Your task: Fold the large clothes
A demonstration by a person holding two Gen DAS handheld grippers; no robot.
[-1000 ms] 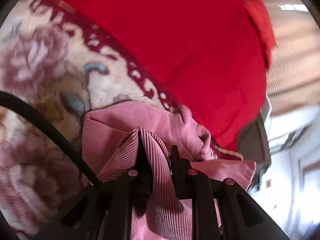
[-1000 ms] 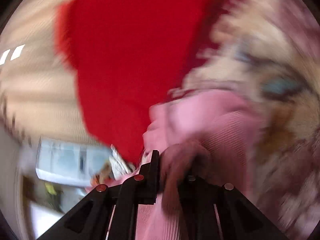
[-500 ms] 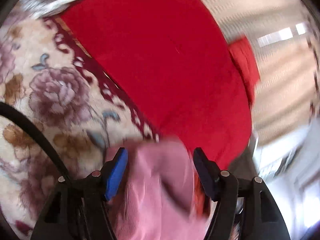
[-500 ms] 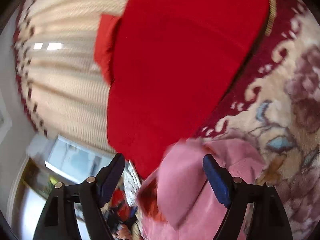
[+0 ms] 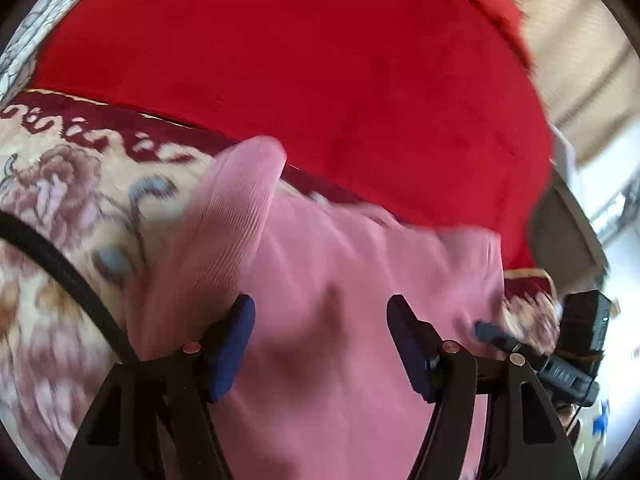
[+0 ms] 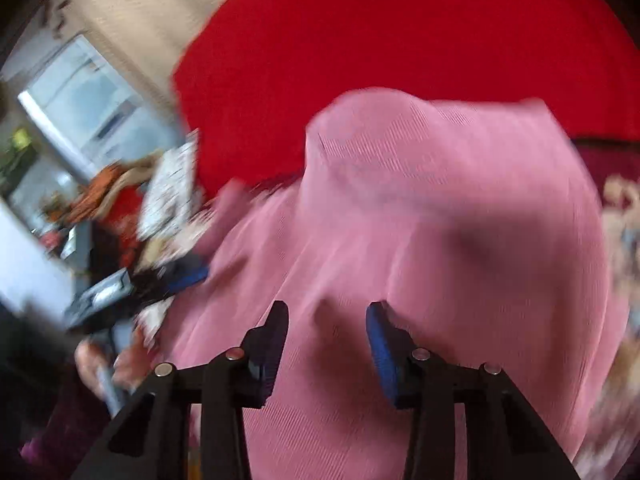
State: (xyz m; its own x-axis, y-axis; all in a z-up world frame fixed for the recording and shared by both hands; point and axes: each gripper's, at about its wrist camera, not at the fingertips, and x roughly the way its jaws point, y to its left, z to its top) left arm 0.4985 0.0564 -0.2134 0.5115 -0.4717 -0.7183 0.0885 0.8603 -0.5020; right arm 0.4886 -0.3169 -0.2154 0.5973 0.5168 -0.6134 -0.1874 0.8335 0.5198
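Observation:
A pink ribbed garment [image 5: 320,248] lies bunched on a floral carpet [image 5: 60,184], with one fold standing up at its left end. My left gripper [image 5: 320,308] hovers over it, open, its blue pads [image 5: 236,332] apart and clear of the cloth. In the right wrist view the same pink garment [image 6: 440,200] fills the middle. My right gripper [image 6: 328,310] is above it with its jaws closing. Cloth lies below and between the pads [image 6: 380,340], which are not pressing on it.
A big red blanket [image 5: 320,60] covers the floor beyond the garment, and it also fills the top of the right wrist view [image 6: 400,32]. The black housing [image 5: 576,340] of the other tool shows at the right edge. Cluttered furniture [image 6: 112,208] stands at the left.
Both grippers were shut on pink cloth a second ago and have opened and let it go. Both have pulled back and up. The right jaws stand narrower than half a second ago.

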